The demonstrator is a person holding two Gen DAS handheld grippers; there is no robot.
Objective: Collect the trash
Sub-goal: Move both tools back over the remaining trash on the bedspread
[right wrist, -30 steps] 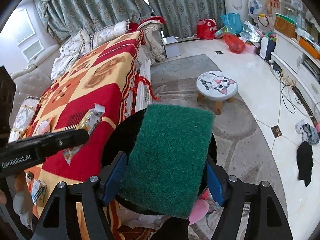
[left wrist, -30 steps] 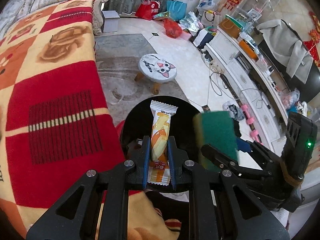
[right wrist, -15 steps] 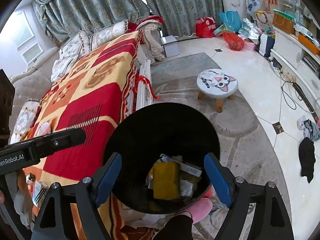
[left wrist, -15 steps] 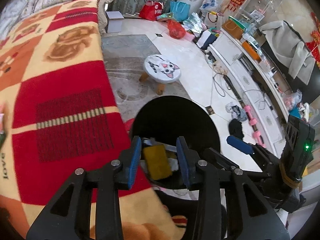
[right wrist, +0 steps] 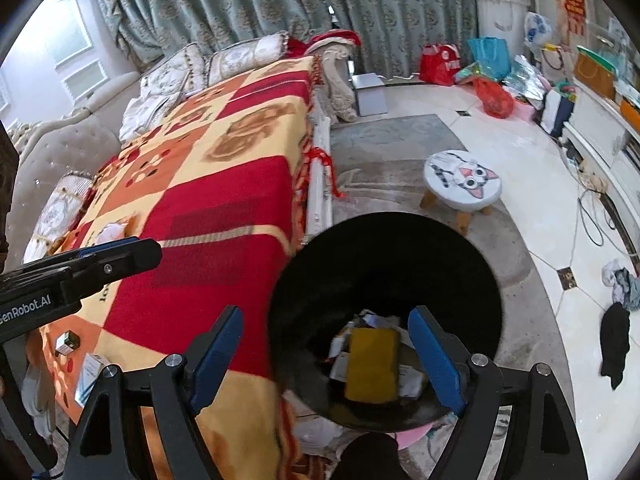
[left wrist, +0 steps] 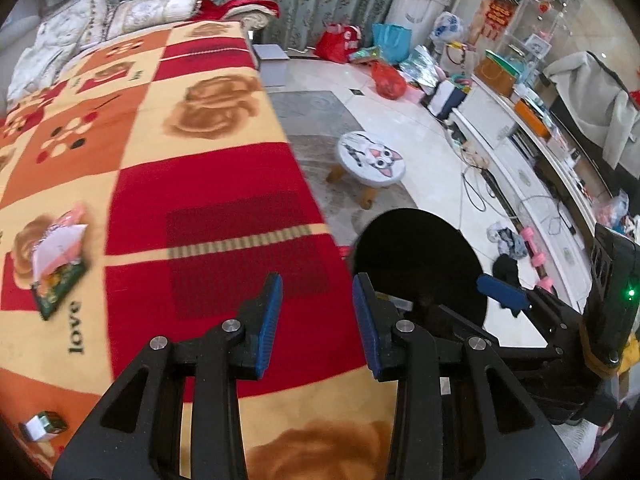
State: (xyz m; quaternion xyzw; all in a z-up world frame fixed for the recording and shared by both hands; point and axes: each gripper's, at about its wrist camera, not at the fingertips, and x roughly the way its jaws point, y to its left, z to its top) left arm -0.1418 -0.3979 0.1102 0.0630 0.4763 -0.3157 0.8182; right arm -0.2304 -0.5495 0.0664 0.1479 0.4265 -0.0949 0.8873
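My left gripper stands open with nothing between its blue pads, above the red part of the checked blanket. My right gripper is open wide over the near rim of the black bin. Inside the bin lie a yellow-backed sponge and pale wrappers. In the left wrist view the bin sits to the right of my left gripper. A heap of pink and green wrappers lies on the blanket at the left. A small box rests near the front left edge.
A cat-face stool stands on the grey rug beyond the bin. Two small boxes lie on the blanket's near corner. Dark clothes and cables are on the tiled floor at right. Cushions are piled at the sofa's far end.
Both grippers opened: the snack wrapper left the left one, the green sponge left the right one and now lies in the bin. Both have since swung left toward the blanket.
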